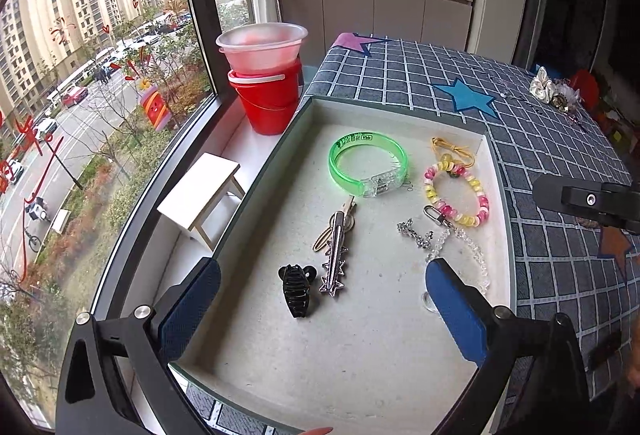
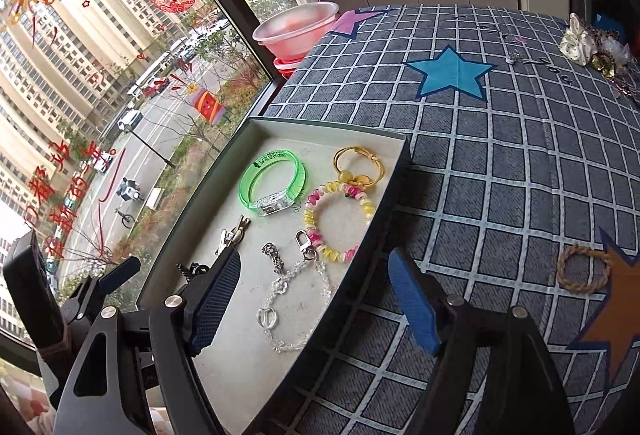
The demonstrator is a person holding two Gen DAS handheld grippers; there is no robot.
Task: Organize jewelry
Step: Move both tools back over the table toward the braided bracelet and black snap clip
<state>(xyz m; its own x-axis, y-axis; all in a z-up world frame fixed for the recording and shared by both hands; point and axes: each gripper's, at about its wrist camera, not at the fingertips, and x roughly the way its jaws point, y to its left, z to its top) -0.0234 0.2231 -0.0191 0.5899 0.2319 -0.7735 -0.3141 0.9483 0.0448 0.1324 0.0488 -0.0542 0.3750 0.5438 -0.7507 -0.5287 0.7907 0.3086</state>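
Note:
A grey tray (image 1: 400, 107) (image 2: 256, 127) on the checked tablecloth holds a green bangle (image 1: 366, 165) (image 2: 276, 179), a pink-and-yellow bead bracelet (image 1: 456, 195) (image 2: 338, 221), a yellow cord ring (image 1: 452, 151) (image 2: 358, 165), a clear crystal chain (image 1: 476, 259) (image 2: 294, 303), a spiked silver clip (image 1: 334, 259) and a black claw clip (image 1: 296, 289). My left gripper (image 1: 320, 311) is open and empty above the tray's near end. My right gripper (image 2: 316, 299) is open and empty, straddling the tray's right wall. A braided rope ring (image 2: 584, 267) lies on the cloth to the right.
A pile of scrunchies and trinkets (image 1: 554, 91) (image 2: 592, 43) lies at the table's far right. A red bucket with plastic bowls (image 1: 266, 75) (image 2: 298, 23) and a small white stool (image 1: 204, 195) stand on the windowsill left of the table. The window runs along the left.

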